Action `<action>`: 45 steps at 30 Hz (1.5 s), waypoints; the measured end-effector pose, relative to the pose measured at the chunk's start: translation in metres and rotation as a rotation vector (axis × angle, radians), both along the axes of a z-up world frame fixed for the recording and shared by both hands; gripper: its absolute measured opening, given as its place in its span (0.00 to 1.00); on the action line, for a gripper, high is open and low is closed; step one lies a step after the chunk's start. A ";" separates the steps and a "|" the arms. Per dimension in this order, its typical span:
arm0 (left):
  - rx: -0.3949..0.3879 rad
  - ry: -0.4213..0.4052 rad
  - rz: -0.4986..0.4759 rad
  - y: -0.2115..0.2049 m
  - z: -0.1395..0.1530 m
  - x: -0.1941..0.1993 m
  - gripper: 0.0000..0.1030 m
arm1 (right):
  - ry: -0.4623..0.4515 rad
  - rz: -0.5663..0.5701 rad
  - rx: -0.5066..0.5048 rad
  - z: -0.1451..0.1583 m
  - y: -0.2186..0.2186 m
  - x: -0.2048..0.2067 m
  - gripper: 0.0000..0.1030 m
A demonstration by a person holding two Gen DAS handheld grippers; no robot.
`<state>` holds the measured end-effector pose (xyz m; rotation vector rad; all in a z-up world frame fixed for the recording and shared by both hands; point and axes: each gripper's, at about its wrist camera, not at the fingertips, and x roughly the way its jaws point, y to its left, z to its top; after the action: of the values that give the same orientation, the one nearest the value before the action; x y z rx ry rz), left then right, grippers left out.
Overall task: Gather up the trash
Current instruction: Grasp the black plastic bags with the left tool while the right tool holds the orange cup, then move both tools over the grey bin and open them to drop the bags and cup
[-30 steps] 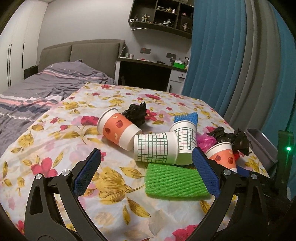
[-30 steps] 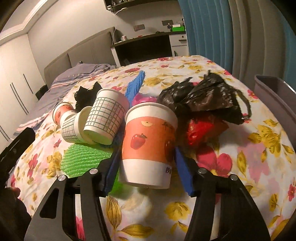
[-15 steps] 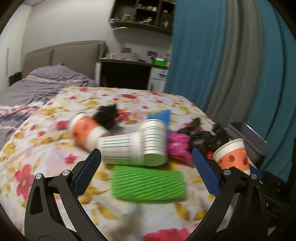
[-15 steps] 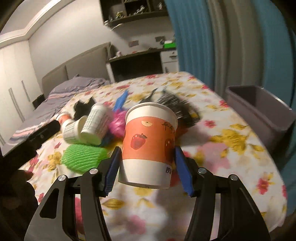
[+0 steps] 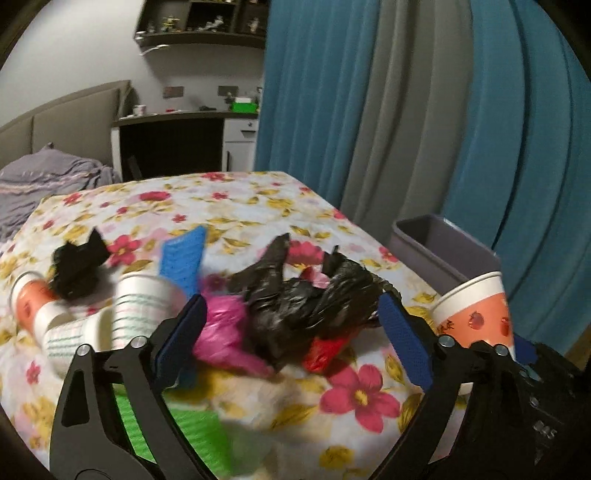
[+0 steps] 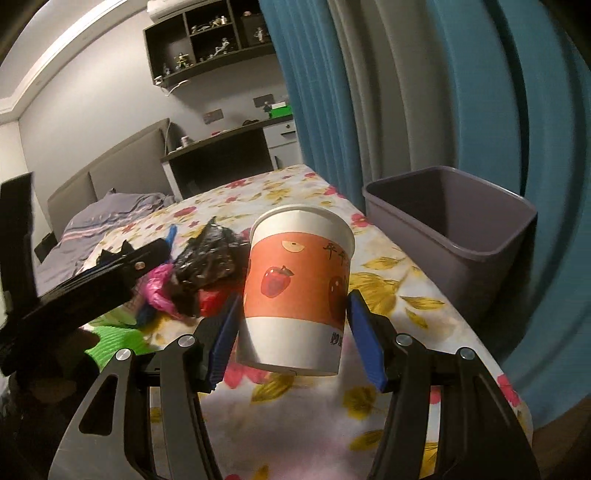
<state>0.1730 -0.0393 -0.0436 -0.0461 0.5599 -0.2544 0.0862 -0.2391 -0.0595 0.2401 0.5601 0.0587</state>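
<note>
Our right hand-held gripper [image 6: 293, 332] is clamped on an upright orange paper cup [image 6: 298, 295] printed with red fruit, the blue pads pressing its sides near the base, and the cup hangs clear above the flowered cloth. Our left hand-held gripper [image 5: 291, 343] stands wide with nothing pressed between its pads; its jaws have just been closing a little, and the crumpled black plastic bag [image 5: 310, 302] lies on the cloth between and beyond them.

The things lie on a table [image 5: 236, 199] covered in a white cloth with red and yellow flowers. Beside the black bag we see a pink bag [image 5: 221, 325] and a red scrap [image 5: 325, 349]; farther left, blurred, lie checked paper cups [image 5: 140, 306], another orange cup [image 5: 27, 302], a small black bag [image 5: 77, 266] and a blue foam net [image 5: 183, 258]. A green foam net [image 5: 192, 428] lies just under the left jaw. A grey bin [image 6: 454, 221] stands just beside the table's right edge, in front of teal and grey curtains [image 6: 424, 92]. Behind are a bed [image 6: 110, 218] with a grey headboard, a dark desk and a wall shelf of figurines [image 6: 210, 33].

Both grippers point forward and somewhat downward, the left one seen as a dark bar at the left of the right wrist view.
</note>
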 end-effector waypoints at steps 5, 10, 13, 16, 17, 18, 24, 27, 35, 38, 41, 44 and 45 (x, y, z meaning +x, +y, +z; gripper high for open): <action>0.067 0.041 -0.025 -0.022 -0.014 0.020 0.74 | 0.008 -0.014 0.013 -0.003 -0.009 0.002 0.56; 0.082 0.090 -0.025 -0.026 -0.023 0.033 0.55 | 0.015 -0.015 0.023 -0.007 -0.018 0.005 0.56; 0.090 0.098 -0.032 -0.026 -0.025 0.036 0.40 | 0.018 -0.018 0.032 -0.008 -0.021 0.005 0.56; 0.081 0.104 -0.043 -0.026 -0.026 0.038 0.27 | 0.018 -0.020 0.036 -0.008 -0.023 0.006 0.56; 0.078 0.106 -0.047 -0.025 -0.026 0.038 0.22 | 0.018 -0.020 0.036 -0.008 -0.024 0.006 0.56; 0.076 0.107 -0.048 -0.026 -0.026 0.039 0.18 | 0.017 -0.021 0.037 -0.008 -0.024 0.006 0.56; 0.026 0.100 -0.049 -0.019 -0.022 0.036 0.05 | 0.016 -0.025 0.038 -0.007 -0.026 0.005 0.56; -0.018 0.086 -0.042 -0.011 -0.012 0.031 0.03 | 0.013 -0.029 0.038 -0.006 -0.028 0.004 0.56; -0.105 -0.002 -0.038 0.010 0.033 0.014 0.02 | -0.005 -0.040 0.033 -0.001 -0.032 0.003 0.56; -0.131 -0.020 -0.053 0.008 0.048 0.010 0.02 | -0.019 -0.047 0.025 0.003 -0.033 0.002 0.56; -0.133 -0.045 -0.077 -0.003 0.061 0.009 0.02 | -0.034 -0.060 0.019 0.008 -0.037 0.003 0.56; -0.133 -0.059 -0.118 -0.025 0.071 0.014 0.02 | -0.056 -0.078 0.008 0.015 -0.046 0.004 0.56; -0.135 -0.062 -0.136 -0.034 0.073 0.016 0.02 | -0.069 -0.091 0.000 0.018 -0.051 0.005 0.56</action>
<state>0.1893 -0.0737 0.0295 -0.1310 0.4838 -0.4245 0.0911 -0.2897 -0.0410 0.2619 0.4801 -0.0212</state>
